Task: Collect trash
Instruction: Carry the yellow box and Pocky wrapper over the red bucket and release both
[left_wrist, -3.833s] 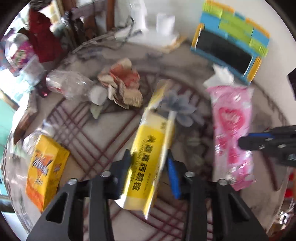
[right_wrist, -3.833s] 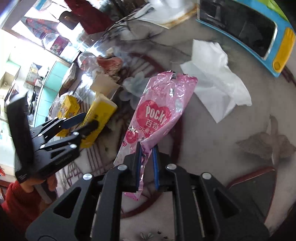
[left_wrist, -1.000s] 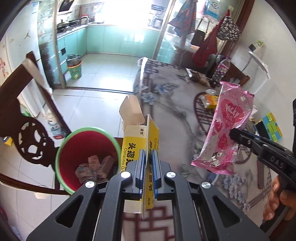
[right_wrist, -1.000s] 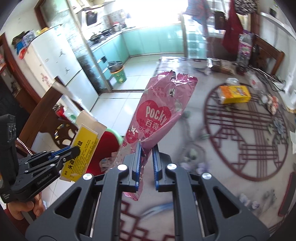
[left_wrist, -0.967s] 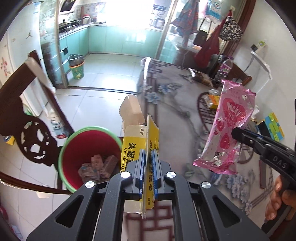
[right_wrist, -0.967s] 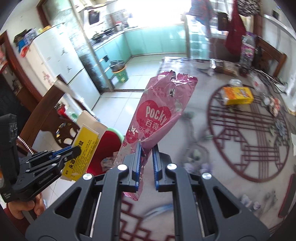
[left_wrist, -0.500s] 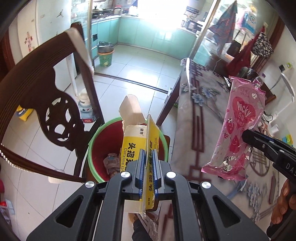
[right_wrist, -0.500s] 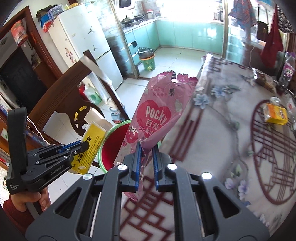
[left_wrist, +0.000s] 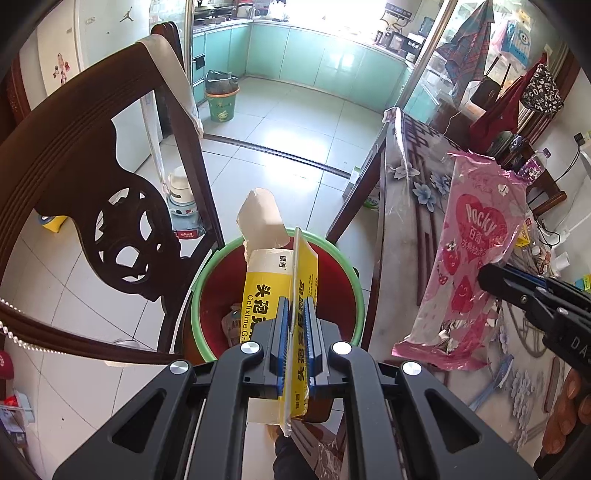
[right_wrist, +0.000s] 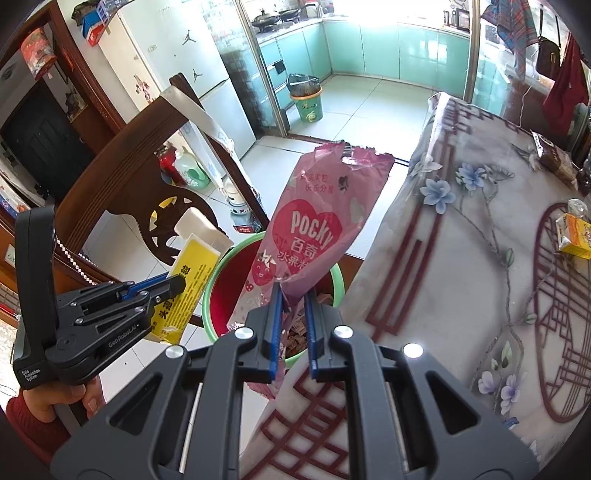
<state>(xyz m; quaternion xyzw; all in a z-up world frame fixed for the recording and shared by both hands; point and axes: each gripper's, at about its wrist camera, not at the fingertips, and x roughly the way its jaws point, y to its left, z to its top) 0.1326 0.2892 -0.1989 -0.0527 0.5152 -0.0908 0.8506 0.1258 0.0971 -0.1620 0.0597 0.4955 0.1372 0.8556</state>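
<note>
- Left wrist view: a flattened yellow medicine box (left_wrist: 275, 291) is gripped in the closed left claw (left_wrist: 295, 343) above the red bin (left_wrist: 332, 266), where some trash already lies; release is judged still to come
- Right wrist view: the pink Pocky wrapper (right_wrist: 317, 229) is clamped in the right claw (right_wrist: 293, 332) over the bin (right_wrist: 221, 277); a yellow carton (right_wrist: 574, 236) is left on the patterned counter (right_wrist: 461, 277), beside a carved chair (right_wrist: 129, 155), tiled kitchen beyond

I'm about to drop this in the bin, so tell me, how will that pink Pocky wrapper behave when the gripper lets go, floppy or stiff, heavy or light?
The pink Pocky wrapper looks like thin crinkled foil with a torn-open top, so probably empty and very light. Pinched low in the right gripper, it stands up creased, so fairly floppy. It may flutter rather than fall straight into the red bin.
</note>
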